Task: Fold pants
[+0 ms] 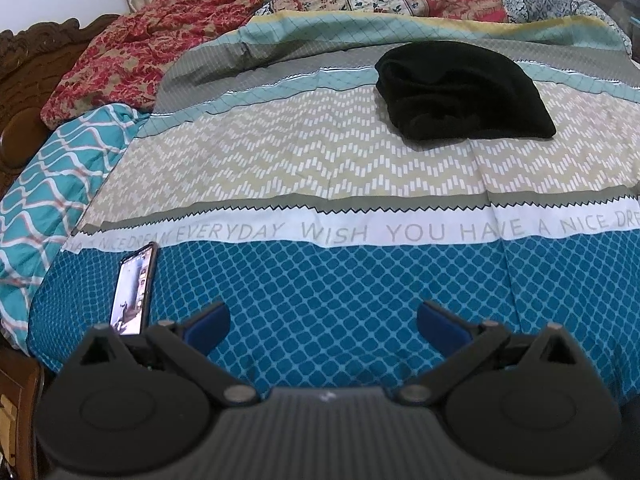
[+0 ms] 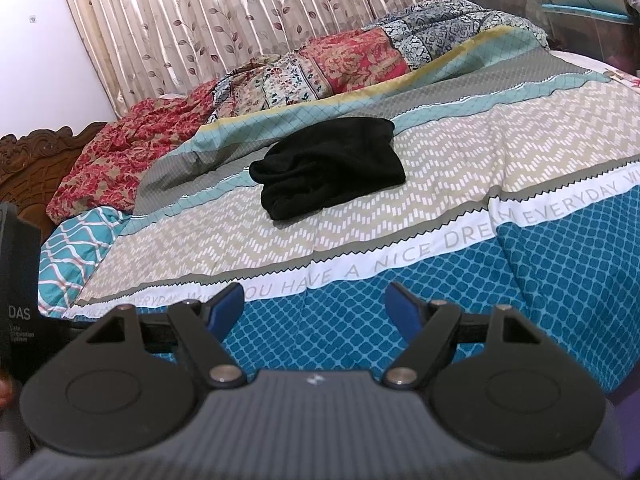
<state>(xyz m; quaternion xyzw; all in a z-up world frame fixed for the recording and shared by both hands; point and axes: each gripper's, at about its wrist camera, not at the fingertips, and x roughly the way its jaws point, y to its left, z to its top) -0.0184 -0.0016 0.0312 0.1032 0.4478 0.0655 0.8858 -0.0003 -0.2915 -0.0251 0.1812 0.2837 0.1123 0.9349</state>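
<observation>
Black pants (image 1: 460,94) lie in a folded bundle on the patterned bedspread (image 1: 320,168), far ahead and to the right of my left gripper (image 1: 323,322). That gripper is open and empty, low over the blue checked band near the bed's front edge. In the right wrist view the pants (image 2: 328,166) lie ahead at mid-bed. My right gripper (image 2: 316,308) is open and empty, well short of them, over the blue band of the bedspread (image 2: 400,216).
A phone (image 1: 134,290) with a lit screen lies on the bed just left of my left gripper. A teal patterned pillow (image 1: 52,184) and crumpled floral quilts (image 1: 132,60) lie at the left and back. A carved wooden headboard (image 2: 28,160) is at left, curtains (image 2: 240,12) behind.
</observation>
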